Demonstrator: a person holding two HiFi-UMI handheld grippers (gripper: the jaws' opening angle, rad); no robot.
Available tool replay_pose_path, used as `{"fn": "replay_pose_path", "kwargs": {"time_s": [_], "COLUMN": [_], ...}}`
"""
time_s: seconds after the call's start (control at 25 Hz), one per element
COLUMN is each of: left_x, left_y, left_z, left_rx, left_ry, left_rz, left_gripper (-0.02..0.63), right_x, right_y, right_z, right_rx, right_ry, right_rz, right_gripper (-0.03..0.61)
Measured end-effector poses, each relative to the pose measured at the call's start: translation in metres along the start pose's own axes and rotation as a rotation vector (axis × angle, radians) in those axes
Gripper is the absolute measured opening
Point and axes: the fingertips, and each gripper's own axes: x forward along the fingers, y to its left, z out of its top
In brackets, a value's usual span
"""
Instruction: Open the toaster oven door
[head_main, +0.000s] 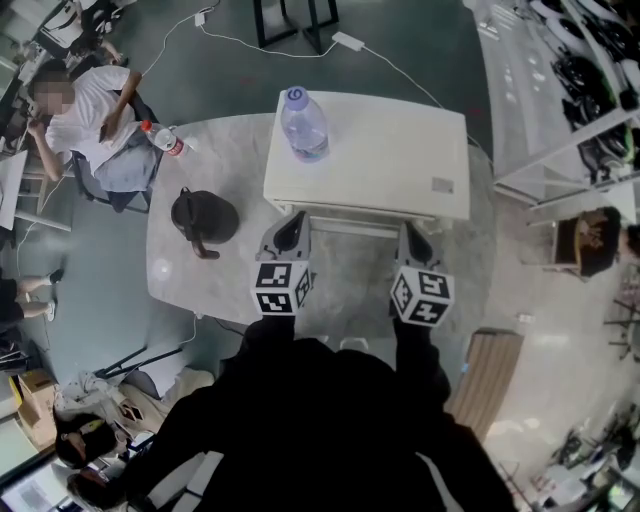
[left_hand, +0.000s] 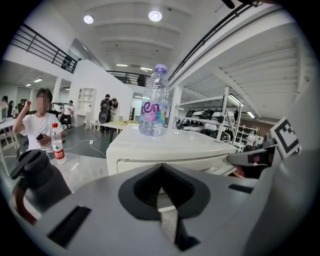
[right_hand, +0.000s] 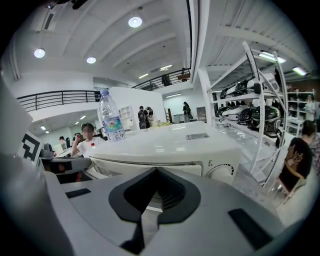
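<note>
A white toaster oven (head_main: 370, 150) stands on a pale table (head_main: 200, 285) with its door closed and a handle bar (head_main: 368, 226) along the front. A clear water bottle (head_main: 304, 125) stands on its top. My left gripper (head_main: 293, 226) hangs just before the oven's front left and my right gripper (head_main: 411, 238) before its front right, both close to the handle. In the left gripper view the oven (left_hand: 165, 150) fills the middle behind my shut, empty left gripper (left_hand: 161, 172). The right gripper (right_hand: 156, 175) is likewise shut and empty before the oven (right_hand: 170, 145).
A black kettle (head_main: 203, 218) stands on the table left of the oven, and a small red-labelled bottle (head_main: 165, 140) at the far left corner. A person (head_main: 95, 115) sits beyond that corner. The oven's dial (right_hand: 222, 172) is at its front right. Shelving (head_main: 570, 90) stands to the right.
</note>
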Motion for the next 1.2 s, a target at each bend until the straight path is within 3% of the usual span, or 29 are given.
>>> {"fn": "replay_pose_path", "kwargs": {"time_s": [1.2], "left_x": [-0.012], "left_y": [-0.006], "left_z": [-0.017], "left_rx": [0.006], "left_ry": [0.033], "left_rz": [0.019], "left_gripper": [0.003], "right_x": [-0.012], "right_y": [0.005], "right_z": [-0.019], "right_rx": [-0.023], "right_ry": [0.054], "right_rz": [0.022], "right_gripper": [0.003]}}
